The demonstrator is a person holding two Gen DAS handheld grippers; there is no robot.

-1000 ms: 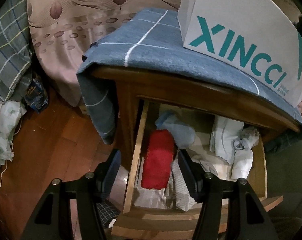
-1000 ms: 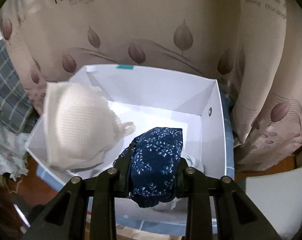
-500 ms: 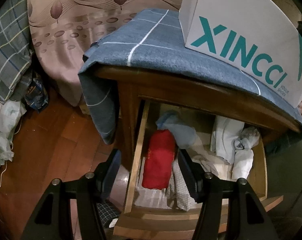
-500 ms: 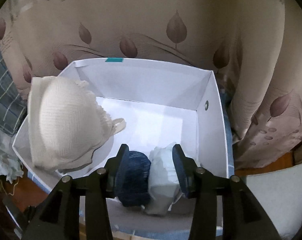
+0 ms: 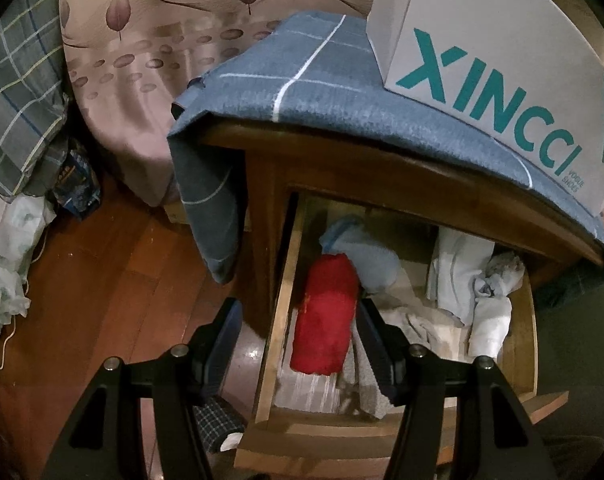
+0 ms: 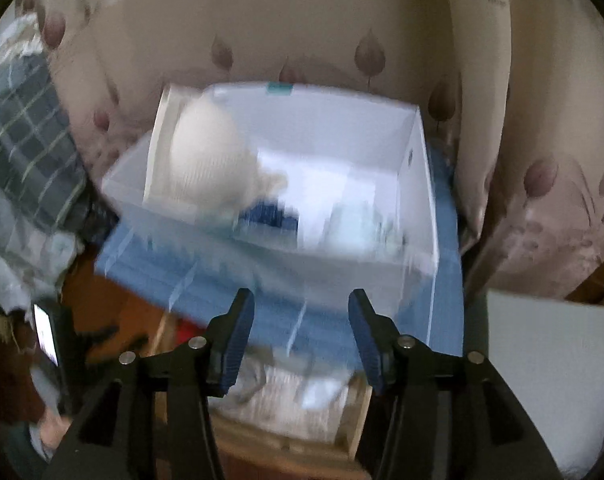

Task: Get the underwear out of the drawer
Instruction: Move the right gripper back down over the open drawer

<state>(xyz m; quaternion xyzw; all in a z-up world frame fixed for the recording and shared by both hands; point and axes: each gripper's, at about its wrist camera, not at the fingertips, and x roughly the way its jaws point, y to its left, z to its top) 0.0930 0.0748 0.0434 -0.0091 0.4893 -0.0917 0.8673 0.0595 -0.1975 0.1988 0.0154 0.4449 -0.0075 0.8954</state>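
Observation:
The open wooden drawer (image 5: pixel 280 316) of a nightstand holds a red rolled garment (image 5: pixel 328 312), a light blue one (image 5: pixel 366 256) and white pieces (image 5: pixel 462 276). My left gripper (image 5: pixel 298 340) is open and empty, hovering above the drawer's left front, with the red roll between its fingers in view. My right gripper (image 6: pixel 300 336) is open and empty above the white shoe box (image 6: pixel 422 184), in a blurred view. The box holds a cream bra (image 6: pixel 206 160), dark blue underwear (image 6: pixel 268 214) and a pale piece (image 6: pixel 354 220).
The white XINCCI box (image 5: pixel 498 64) stands on a blue checked cloth (image 5: pixel 302 80) over the nightstand top. A patterned curtain (image 5: pixel 142 60) hangs behind. Plaid fabric and bags (image 5: pixel 14 120) lie left on the wooden floor (image 5: pixel 102 280). A white board (image 6: pixel 550 380) is at right.
My right gripper opened and let the dark blue underwear drop into the box, then pulled back and up fast. My left gripper stayed almost still over the drawer.

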